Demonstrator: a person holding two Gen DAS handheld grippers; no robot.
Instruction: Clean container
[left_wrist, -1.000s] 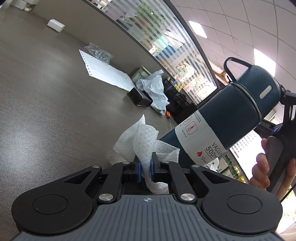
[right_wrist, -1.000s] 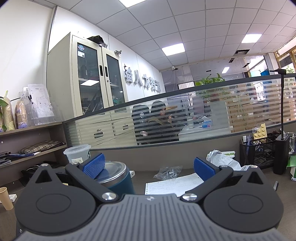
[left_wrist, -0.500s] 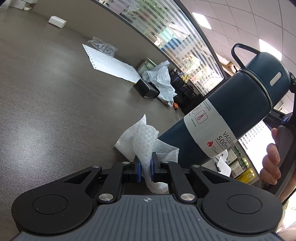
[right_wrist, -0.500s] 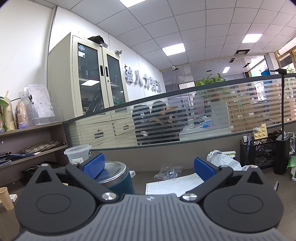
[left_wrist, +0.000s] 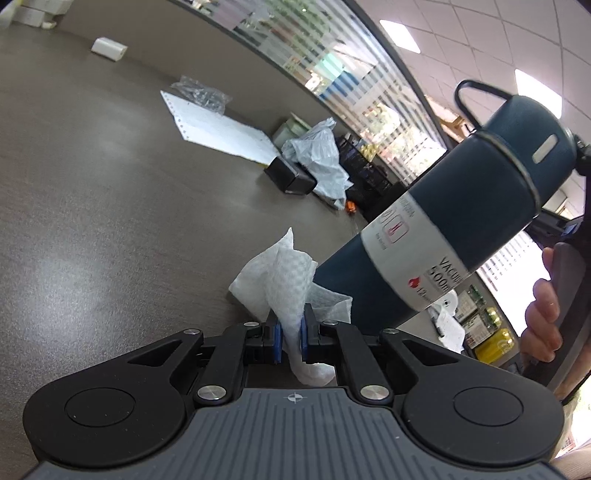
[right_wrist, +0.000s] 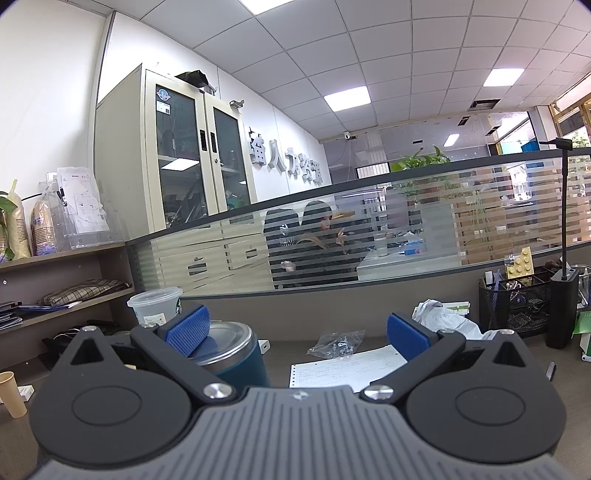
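Observation:
A dark blue vacuum bottle (left_wrist: 461, 206) with a white label and a looped lid handle stands on the brown table (left_wrist: 92, 184), just right of my left gripper (left_wrist: 290, 332). That gripper is shut on a crumpled white paper wipe (left_wrist: 284, 273), whose free end lies against the bottle's lower part. A hand (left_wrist: 543, 317) holds the right gripper's grey handle at the right edge. In the right wrist view my right gripper (right_wrist: 295, 328) is open, with nothing between its blue pads. The bottle's steel-rimmed end (right_wrist: 236, 354) shows low beside the left finger (right_wrist: 188, 328), not gripped.
On the table lie a perforated paper sheet (left_wrist: 218, 125), a clear plastic bag (left_wrist: 199, 88), a black box (left_wrist: 291, 175), a crumpled white bag (left_wrist: 317, 158) and a small white box (left_wrist: 109, 48). A plastic cup (right_wrist: 155, 306), a mesh organiser (right_wrist: 513, 299) and a glass partition (right_wrist: 369, 240) stand behind.

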